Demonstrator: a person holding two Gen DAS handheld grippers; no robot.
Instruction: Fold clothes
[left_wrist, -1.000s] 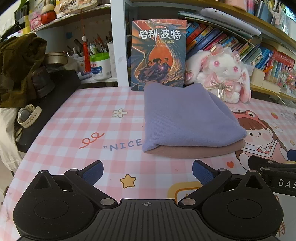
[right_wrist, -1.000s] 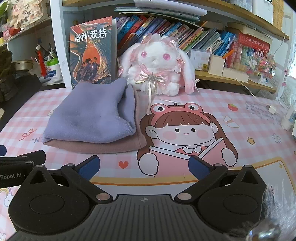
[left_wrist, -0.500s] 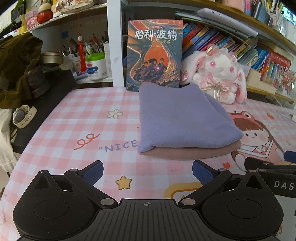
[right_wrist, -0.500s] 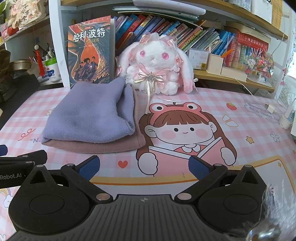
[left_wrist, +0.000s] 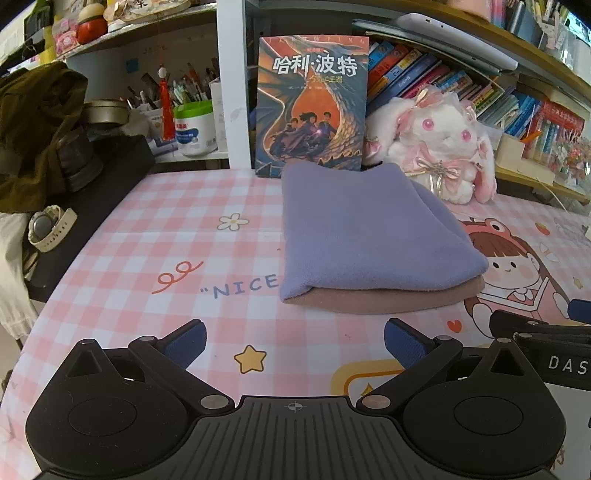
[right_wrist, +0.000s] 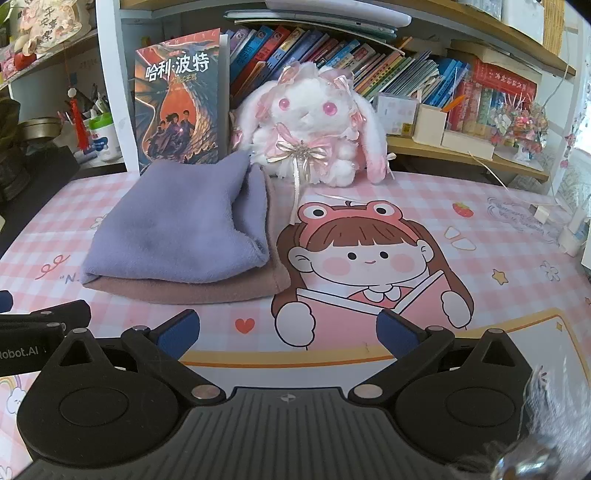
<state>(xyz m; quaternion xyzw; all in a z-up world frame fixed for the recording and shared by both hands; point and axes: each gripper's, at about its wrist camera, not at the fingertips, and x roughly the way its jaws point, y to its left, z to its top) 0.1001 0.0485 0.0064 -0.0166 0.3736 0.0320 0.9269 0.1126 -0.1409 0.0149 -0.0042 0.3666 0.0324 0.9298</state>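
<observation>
Both sets of blue-padded fingers are spread wide and empty, the left gripper (left_wrist: 294, 339) and right gripper (right_wrist: 287, 332) hovering side by side over the near edge of the pink checked cartoon table mat (left_wrist: 155, 258). Just beyond them, left of centre, the folded lilac fleece garment (left_wrist: 365, 236) lies on a folded dusty-pink one (left_wrist: 388, 299), in front of the propped book (left_wrist: 314, 103), with the white plush rabbit (right_wrist: 314, 125) to their right. Folding looks finished, so the next move is probably fetching another piece.

— I see a lavender cloth (left_wrist: 373, 236) on a dusty-pink one (left_wrist: 388, 297). My grippers' pads (left_wrist: 186, 341) look blue.

— And the surface (left_wrist: 147, 236)?

— Pink-and-white check, with a yellow star (left_wrist: 250, 358). At the far side, a white-and-pink plush rabbit (right_wrist: 314, 125).
</observation>
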